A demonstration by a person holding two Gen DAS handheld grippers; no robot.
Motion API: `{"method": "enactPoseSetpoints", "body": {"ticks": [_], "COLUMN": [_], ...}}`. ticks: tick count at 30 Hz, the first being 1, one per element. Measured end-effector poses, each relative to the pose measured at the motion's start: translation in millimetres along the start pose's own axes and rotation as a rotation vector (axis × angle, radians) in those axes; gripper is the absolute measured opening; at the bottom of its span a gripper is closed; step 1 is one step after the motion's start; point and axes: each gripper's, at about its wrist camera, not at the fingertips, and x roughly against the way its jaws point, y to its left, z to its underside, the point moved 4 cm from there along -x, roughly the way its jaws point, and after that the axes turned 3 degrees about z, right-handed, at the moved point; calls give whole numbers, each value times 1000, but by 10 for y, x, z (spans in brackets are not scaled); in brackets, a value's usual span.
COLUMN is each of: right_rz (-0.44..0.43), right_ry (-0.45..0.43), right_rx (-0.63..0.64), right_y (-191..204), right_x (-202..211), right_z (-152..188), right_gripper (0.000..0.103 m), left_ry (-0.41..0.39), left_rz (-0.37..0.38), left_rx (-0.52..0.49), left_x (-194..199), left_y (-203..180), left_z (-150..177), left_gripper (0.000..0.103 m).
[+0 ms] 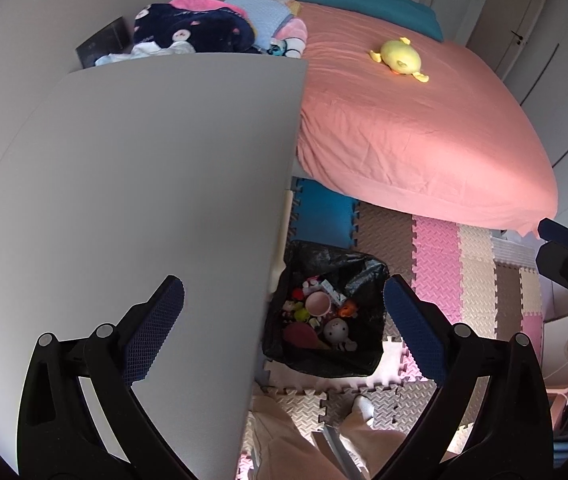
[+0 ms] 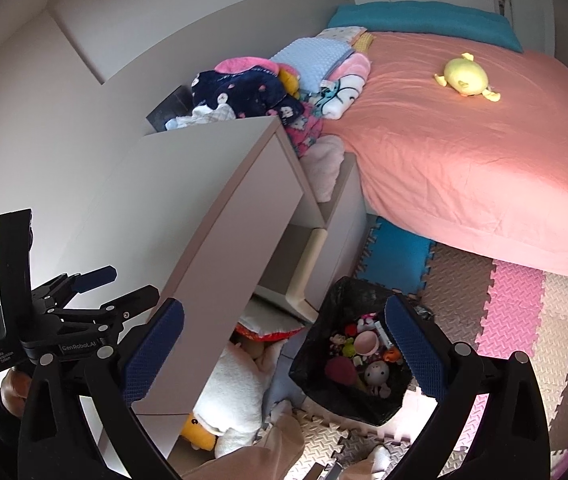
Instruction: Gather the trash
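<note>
- Standing on the foam floor mats, the black-lined trash bin full of small toys sits at five o'clock from the grey table top.
- Left gripper: jaws spread wide, empty, bin between the fingertips below.
- Right gripper: jaws wide, empty, bin under its right finger.
</note>
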Motion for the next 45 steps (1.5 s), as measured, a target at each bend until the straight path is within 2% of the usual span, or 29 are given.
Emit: {"method": "enactPoseSetpoints", "body": {"ticks": [6,10,15,20,26,33,40,45], "right_rz": [-36,-81,-138,-190,-226,-243,-195,-167], "right_ry": [18,33,56,63,69,62,75,68], "right_rx": [26,76,158,223,302,331,337,332], "right_y": [481,977,1631,2190,2799,3386,3763,3946], "right_x": [-264,-456,-666,-798,-898,-794,-744,-701], "right_z": [17,57,147,288,603,1024,1516,1865], "right_gripper": [100,100,100,100,100,100,100,100], "left_ry": [-1,-14,-42,-64,-82,-111,-119,-139], "left_rz": [-42,-87,-147,-191,-235,-250,-268,-278], "left_rx": [53,102,185,258,311,360,363,405], "left_x": [82,228,478,705,961,1287,1582,1812], "left_y": [518,970,1515,1897,2236,2567,2818,3047], "left_z": [124,268,527,910,1429,2044,2605,3041], "left_gripper": [97,97,97,97,97,97,97,97]}}
